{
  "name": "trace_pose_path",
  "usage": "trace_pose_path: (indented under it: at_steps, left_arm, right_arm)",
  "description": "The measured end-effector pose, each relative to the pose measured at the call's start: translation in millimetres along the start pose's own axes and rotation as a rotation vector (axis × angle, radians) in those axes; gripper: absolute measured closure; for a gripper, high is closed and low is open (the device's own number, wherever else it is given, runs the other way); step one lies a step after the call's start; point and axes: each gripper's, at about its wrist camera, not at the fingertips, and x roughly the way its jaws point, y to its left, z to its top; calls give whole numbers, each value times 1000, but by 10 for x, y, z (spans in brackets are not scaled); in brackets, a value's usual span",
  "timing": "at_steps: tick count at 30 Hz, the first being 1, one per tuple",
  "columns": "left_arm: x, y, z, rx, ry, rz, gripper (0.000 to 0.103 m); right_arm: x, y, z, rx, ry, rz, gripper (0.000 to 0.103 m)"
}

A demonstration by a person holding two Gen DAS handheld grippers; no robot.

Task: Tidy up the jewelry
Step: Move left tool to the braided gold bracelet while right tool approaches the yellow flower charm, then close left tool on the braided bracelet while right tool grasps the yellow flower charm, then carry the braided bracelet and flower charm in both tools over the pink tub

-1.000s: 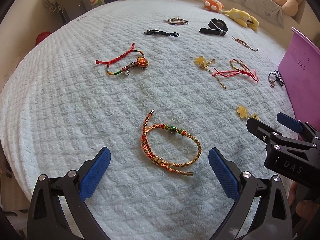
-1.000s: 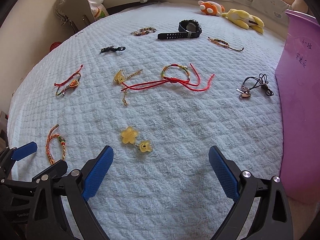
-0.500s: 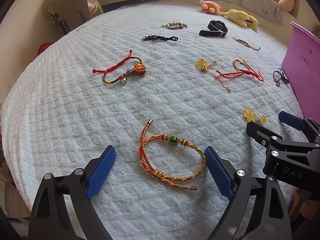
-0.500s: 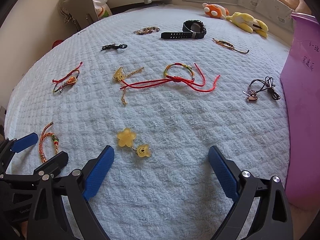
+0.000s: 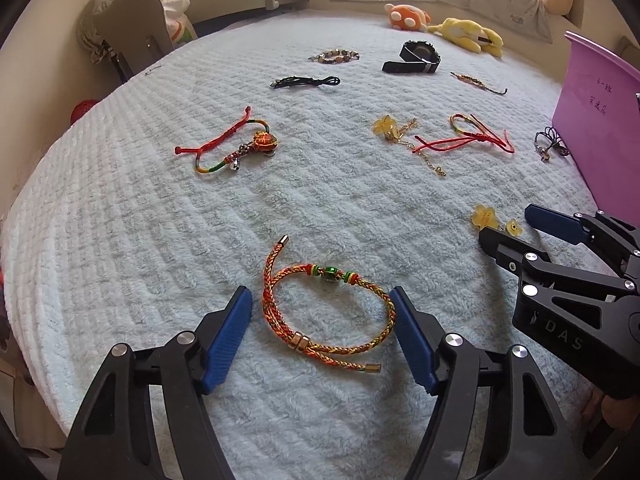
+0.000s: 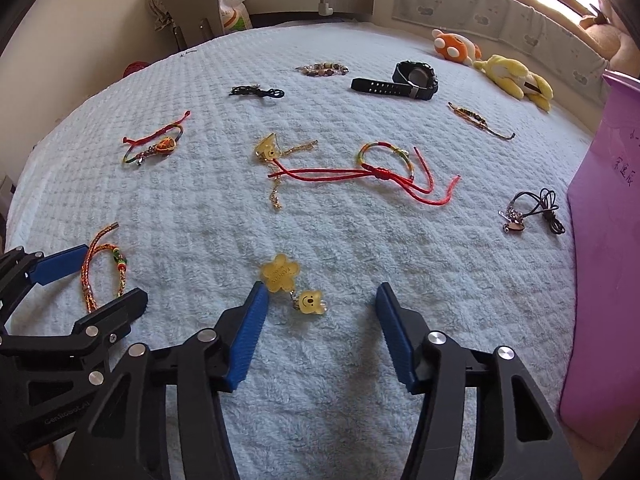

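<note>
An orange braided bracelet (image 5: 330,274) with a green bead lies on the pale blue bedspread (image 5: 160,240). It sits between the blue pads of my left gripper (image 5: 320,320), whose jaws are closing. The right pad is at the cord's edge; the left pad stands apart. A yellow flower-and-bear charm (image 6: 280,273) lies between the closing jaws of my right gripper (image 6: 320,304), close to its left pad and not pinched. Each gripper shows in the other's view: the right gripper (image 5: 508,224) beside the charm (image 5: 485,216), the left gripper (image 6: 106,276) around the bracelet (image 6: 87,276).
A purple box (image 6: 600,240) stands along the bed's right edge. Further back lie a red cord bracelet (image 6: 380,172), a red bracelet with an orange charm (image 6: 160,146), a black watch (image 6: 412,80), a black cord necklace (image 6: 540,208), bead bracelets and plush toys (image 6: 512,76).
Both grippers' jaws have narrowed, the right one sharply in the last half second. Both have tilted slightly toward the bed; bracelet and charm now sit between the pads.
</note>
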Motion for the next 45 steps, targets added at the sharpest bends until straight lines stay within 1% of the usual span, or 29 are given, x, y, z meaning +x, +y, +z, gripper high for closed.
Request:
trace_pose_path:
  at_steps: [1, 2, 3, 5, 6, 8, 9, 11, 12, 14, 15, 16, 20, 27, 34, 40, 45]
  left_arm:
    - [-5, -6, -3, 3, -2, 3, 37]
    - [-8, -8, -6, 4, -2, 5, 38]
    - [-12, -6, -10, 3, -3, 7, 40]
    - [-20, -3, -9, 2, -3, 5, 45]
    - [-27, -6, -8, 5, -5, 5, 50]
    - [-40, -14, -10, 12, -7, -2, 58]
    - [-45, -24, -11, 19, -6, -12, 66]
    - [-55, -35, -6, 28, -7, -17, 72]
    - [-58, -34, -3, 30, -5, -32, 79]
    - [-68, -30, 11, 33, -3, -39, 83]
    - [-70, -19, 18, 32, -1, -43, 88]
    - [-72, -7, 26, 30, 1, -47, 96]
    - [-90, 37, 64, 30, 12, -68, 96]
    - [-215, 96, 204, 49, 7, -75, 97]
    - [-466, 164, 445, 105, 9, -97, 97]
    - [-847, 203, 781, 166, 18, -147, 97]
    - [-1327, 110, 1148, 251, 24, -212, 97]
  right_arm:
    - [-2, 30, -4, -16, -1, -3, 57]
    - [-4, 60, -5, -30, -1, -3, 62]
    - [-6, 87, -5, -42, -2, -3, 68]
    - [-10, 138, -4, -63, -2, -3, 75]
    - [-15, 160, -5, -71, -3, -4, 81]
    - [-22, 193, -7, -79, -3, -6, 86]
    - [-27, 201, -10, -79, -3, -9, 86]
    - [-38, 191, -11, -67, -2, -2, 87]
    - [-44, 179, -12, -57, -2, 4, 87]
    - [-58, 160, -15, -41, -1, 10, 87]
    - [-63, 156, -13, -36, 0, 11, 87]
    - [-69, 155, -12, -31, 2, 12, 87]
    - [-112, 159, 3, -11, 3, 12, 87]
    - [-253, 171, 65, 50, 11, 20, 87]
    - [-530, 218, 225, 110, 18, 17, 87]
    - [-973, 185, 501, 189, 13, 3, 87]
    - [-1558, 36, 762, 290, 9, -31, 87]
